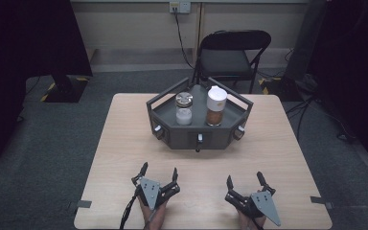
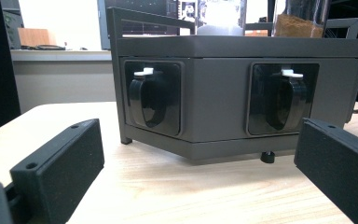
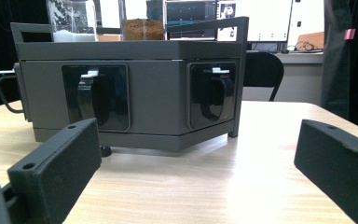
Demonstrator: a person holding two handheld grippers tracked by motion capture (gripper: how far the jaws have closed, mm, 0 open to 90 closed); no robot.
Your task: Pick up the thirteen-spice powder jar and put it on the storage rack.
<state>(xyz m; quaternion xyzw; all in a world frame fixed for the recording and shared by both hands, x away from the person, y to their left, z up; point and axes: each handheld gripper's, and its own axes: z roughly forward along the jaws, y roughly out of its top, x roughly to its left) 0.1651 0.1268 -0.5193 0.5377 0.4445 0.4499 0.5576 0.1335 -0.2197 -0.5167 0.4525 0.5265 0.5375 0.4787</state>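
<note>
Two grippers low on the table [image 1: 124, 143], both empty. Left gripper [image 1: 159, 173]: fingers [image 2: 60, 158] spread wide, nothing between them. Right gripper [image 1: 244, 180]: fingers [image 3: 58, 156] likewise spread wide, pinching nothing. Well ahead of both sets of fingertips, apart from them: dark grey rack [image 1: 182, 136], upright, carrying a white-powder jar [image 1: 184, 109] beside a brown-powder jar [image 1: 215, 106]. Rack front with recessed black handles [image 2: 151, 100] facing the fingers.
</note>
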